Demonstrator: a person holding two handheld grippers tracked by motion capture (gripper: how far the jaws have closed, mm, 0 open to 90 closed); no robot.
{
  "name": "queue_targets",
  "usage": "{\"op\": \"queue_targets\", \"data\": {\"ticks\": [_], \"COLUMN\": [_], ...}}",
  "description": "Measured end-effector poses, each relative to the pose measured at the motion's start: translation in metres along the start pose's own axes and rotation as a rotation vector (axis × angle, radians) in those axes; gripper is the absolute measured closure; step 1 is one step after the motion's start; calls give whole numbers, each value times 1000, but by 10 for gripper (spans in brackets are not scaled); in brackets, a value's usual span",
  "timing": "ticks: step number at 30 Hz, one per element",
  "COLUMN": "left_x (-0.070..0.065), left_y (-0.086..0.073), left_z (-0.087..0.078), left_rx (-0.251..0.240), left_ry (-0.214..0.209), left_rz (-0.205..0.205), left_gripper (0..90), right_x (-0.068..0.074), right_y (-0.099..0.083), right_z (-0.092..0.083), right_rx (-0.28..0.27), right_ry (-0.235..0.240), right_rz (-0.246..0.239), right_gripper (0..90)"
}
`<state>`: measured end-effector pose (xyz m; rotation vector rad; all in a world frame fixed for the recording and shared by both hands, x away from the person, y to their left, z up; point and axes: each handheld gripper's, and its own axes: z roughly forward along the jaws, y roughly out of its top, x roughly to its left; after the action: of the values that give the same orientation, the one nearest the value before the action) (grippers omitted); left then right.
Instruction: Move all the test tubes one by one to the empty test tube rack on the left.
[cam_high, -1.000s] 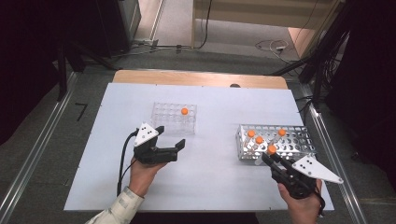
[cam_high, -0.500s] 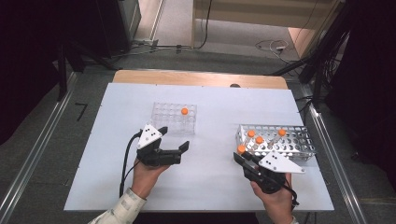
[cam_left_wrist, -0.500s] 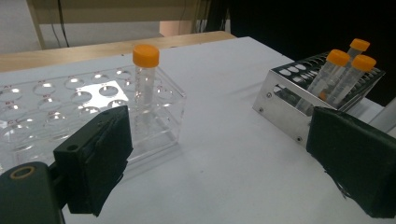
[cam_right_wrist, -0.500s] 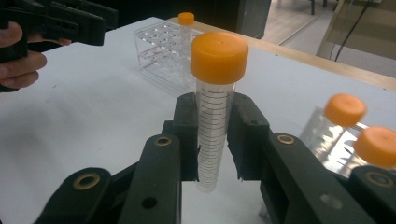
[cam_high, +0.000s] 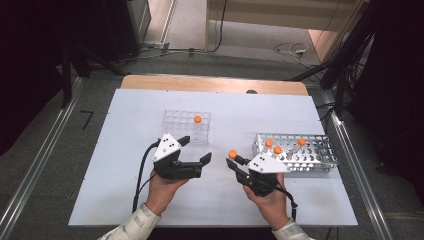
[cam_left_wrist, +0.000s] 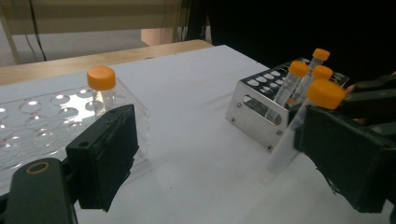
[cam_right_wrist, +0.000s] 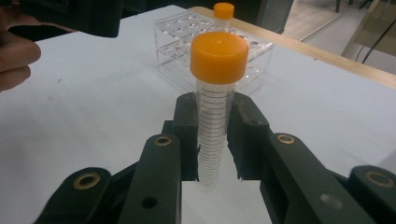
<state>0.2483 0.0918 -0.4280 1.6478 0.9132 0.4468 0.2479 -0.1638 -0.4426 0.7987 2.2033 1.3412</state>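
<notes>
Our right tongs (cam_right_wrist: 212, 140) pinch a clear plastic orange-capped tube (cam_right_wrist: 215, 93) mid-body, left of the perforated metal rack (cam_high: 320, 159). It seems light, stiff and slippery. Our left tongs (cam_high: 197, 150) stand spread and empty, left of that tube.

Each hand carries a black gripper: the left gripper (cam_high: 195, 149) and the right gripper (cam_high: 232, 163) both wear a pale grey three-cornered plate dotted with small dark marks. A black cable (cam_high: 141, 172) loops off the left one toward 7 o'clock. The jaws have flat black pads and brass-ringed pivot holes (cam_right_wrist: 163, 140). Light, cream-coloured sleeves (cam_high: 131, 226) cover both wrists.
</notes>
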Motion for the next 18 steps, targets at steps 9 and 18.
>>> {"op": "queue_targets", "data": {"ticks": [9,18], "left_x": [-10,-16], "left_y": [2,-1], "left_z": [8,12], "left_rx": [11,37], "left_ry": [-57,-70], "left_rz": [18,73], "left_gripper": [206,446], "right_x": [16,24], "right_y": [6,12], "right_z": [26,36], "right_rx": [20,17], "right_ry": [35,59], "right_rz": [-13,-26], "right_gripper": [722,721]}}
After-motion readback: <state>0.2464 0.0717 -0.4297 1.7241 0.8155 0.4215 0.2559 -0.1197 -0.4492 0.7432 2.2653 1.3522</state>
